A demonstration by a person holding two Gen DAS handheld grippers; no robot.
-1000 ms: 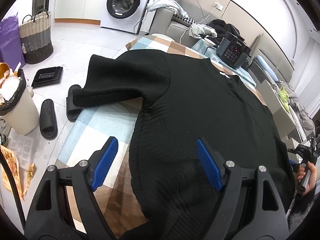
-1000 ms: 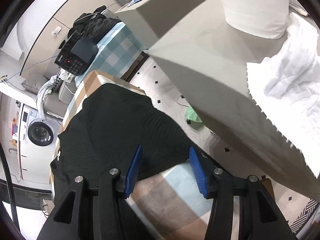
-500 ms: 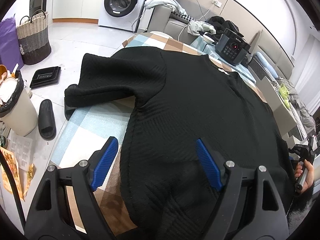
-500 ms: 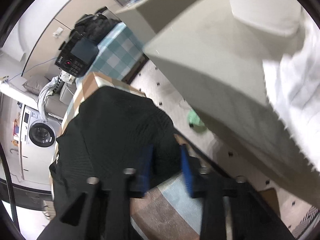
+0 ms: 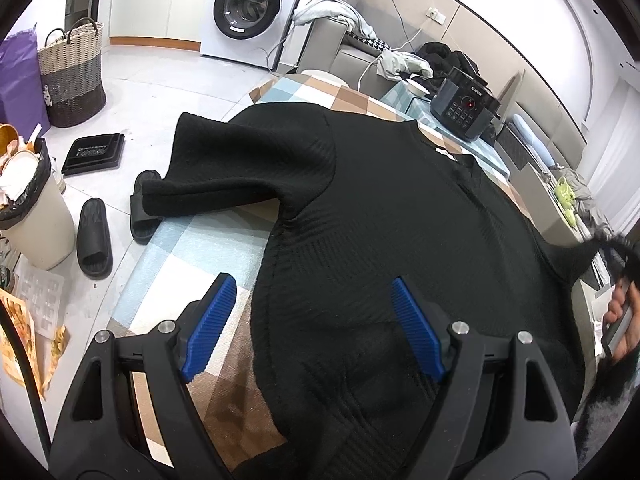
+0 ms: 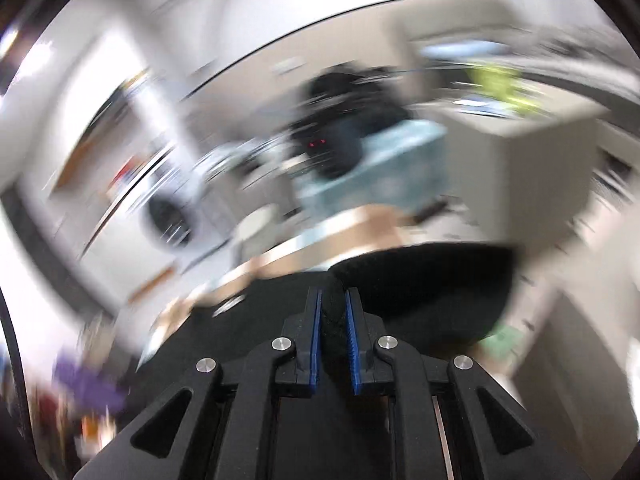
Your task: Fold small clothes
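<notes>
A black knit short-sleeved top (image 5: 400, 216) lies spread on the checked table (image 5: 192, 248), one sleeve (image 5: 240, 168) reaching to the left edge. My left gripper (image 5: 316, 328) is open above the top's near hem, its blue pads either side of the cloth's left edge. My right gripper (image 6: 334, 320) is shut on a bunched fold of the black top (image 6: 424, 280) and holds it lifted; this view is strongly blurred. In the left wrist view the right sleeve (image 5: 576, 256) rises at the far right beside the hand.
A black cooker (image 5: 466, 108) stands at the table's far end. Left of the table on the floor are black slippers (image 5: 94, 240), a bin (image 5: 28, 208), a black tray (image 5: 94, 152) and a woven basket (image 5: 72, 72). A washing machine (image 5: 248, 8) stands behind.
My right gripper closed on the right sleeve edge and lifted it, swinging fast. The left gripper stayed open and shifted only slightly over the hem.
</notes>
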